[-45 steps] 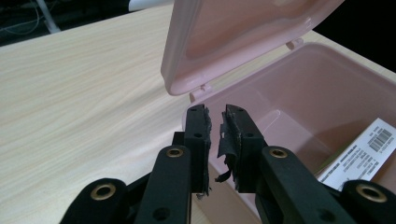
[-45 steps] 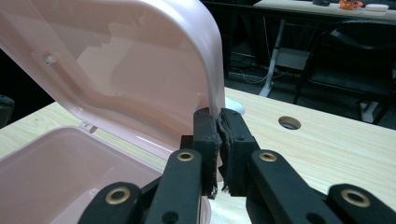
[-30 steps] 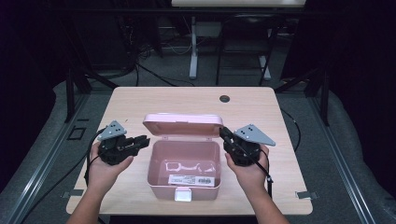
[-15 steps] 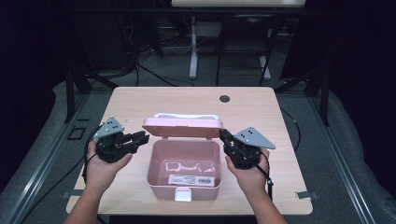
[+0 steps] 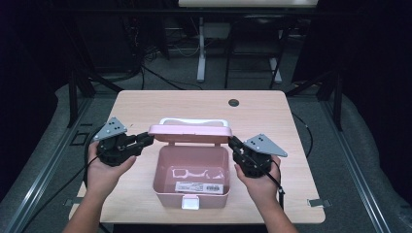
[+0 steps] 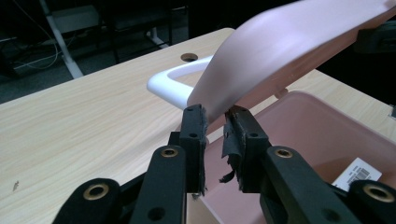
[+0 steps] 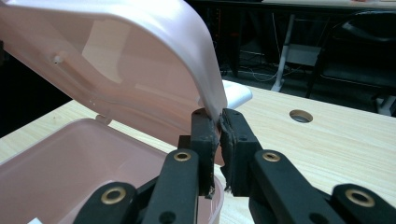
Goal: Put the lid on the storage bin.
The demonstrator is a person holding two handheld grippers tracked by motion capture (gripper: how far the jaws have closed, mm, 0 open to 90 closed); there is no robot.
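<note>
Two hand-held grippers, left (image 5: 145,140) and right (image 5: 233,144), pinch our lid's (image 5: 189,132) ends (long side between them), above the box (image 5: 190,170).

Pink box (image 5: 190,182), lid (image 5: 189,133) half-raised, glasses (image 5: 193,173) lying inside.

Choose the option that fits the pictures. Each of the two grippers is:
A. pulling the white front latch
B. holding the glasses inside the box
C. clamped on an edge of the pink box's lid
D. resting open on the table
C: the left gripper and right gripper each pinch a side edge of the half-raised lid.
</note>
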